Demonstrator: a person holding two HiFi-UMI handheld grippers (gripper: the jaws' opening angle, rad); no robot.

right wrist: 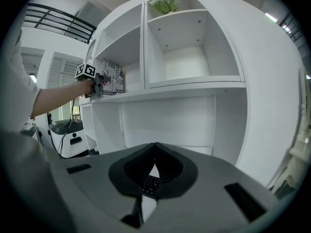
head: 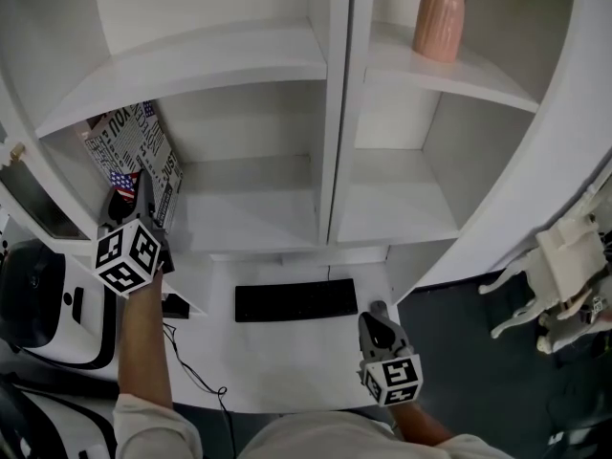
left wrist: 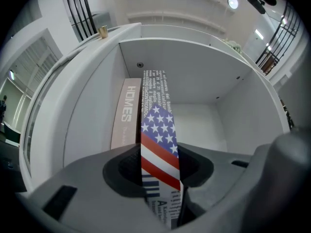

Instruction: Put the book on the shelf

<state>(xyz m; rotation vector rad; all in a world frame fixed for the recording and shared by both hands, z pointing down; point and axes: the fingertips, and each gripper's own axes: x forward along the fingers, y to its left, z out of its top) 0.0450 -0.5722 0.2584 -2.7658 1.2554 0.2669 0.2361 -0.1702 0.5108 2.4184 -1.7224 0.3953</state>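
Right gripper (head: 379, 310), nearest, closed and empty above worktop (head: 287, 361). Left gripper (head: 142, 187), at 10 o'clock, clamps flag-print book (head: 129, 142) on edge inside shelf (head: 258, 223) compartment.

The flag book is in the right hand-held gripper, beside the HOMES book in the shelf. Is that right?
Not quite. The left hand-held gripper holds the flag book, not the right hand-held gripper. The left gripper view shows its jaws closed on it. The rest holds: the book is beside the HOMES book in the shelf.
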